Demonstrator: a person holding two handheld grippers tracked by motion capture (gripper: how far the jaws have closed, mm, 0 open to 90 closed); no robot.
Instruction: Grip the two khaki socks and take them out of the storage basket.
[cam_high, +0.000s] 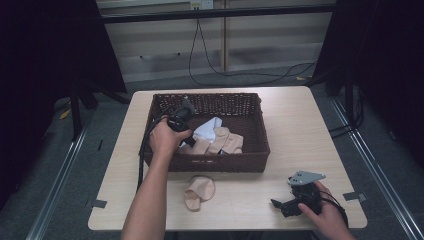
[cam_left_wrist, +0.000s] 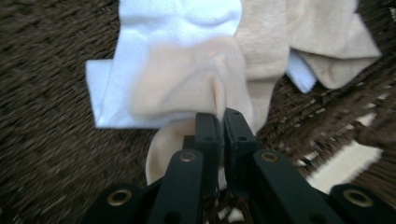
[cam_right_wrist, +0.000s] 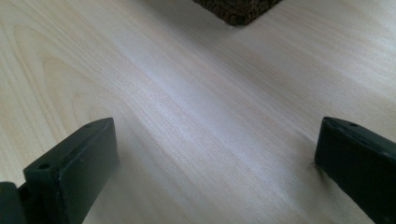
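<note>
Near edge of the pale wooden tabletop (cam_high: 300, 125): the right gripper (cam_high: 287, 205), a black two-jaw tool with a grey three-cornered plate on top, rests low by the near right corner in the person's right hand (cam_high: 327, 212). In the right gripper view its jaws stand wide apart over bare wood grain with nothing between them, and a corner of the dark brown woven wicker basket (cam_right_wrist: 238, 9) shows at the top edge.

Left of it, near the middle of the near edge, a single beige sock (cam_high: 198, 191) lies crumpled on the tabletop, just outside the basket's near wall and apart from both grippers.

Centre of the tabletop: the rectangular basket (cam_high: 215, 162) sits with its long sides parallel to the near edge. The person's left forearm comes up from the near edge and crosses the basket's near left corner; the left hand (cam_high: 165, 137) holds the left gripper (cam_high: 192, 135) down inside the basket, cable trailing over the left wall.

Inside the basket: a loose heap of beige socks (cam_high: 222, 141) lies against the near wall, with a white sock (cam_high: 207, 129) behind them. In the left gripper view the jaws are drawn together on a fold of beige sock (cam_left_wrist: 187, 88) that overlaps the white sock (cam_left_wrist: 154, 28); further beige fabric (cam_left_wrist: 322, 42) lies beyond on the basket's woven floor (cam_left_wrist: 42, 154).
</note>
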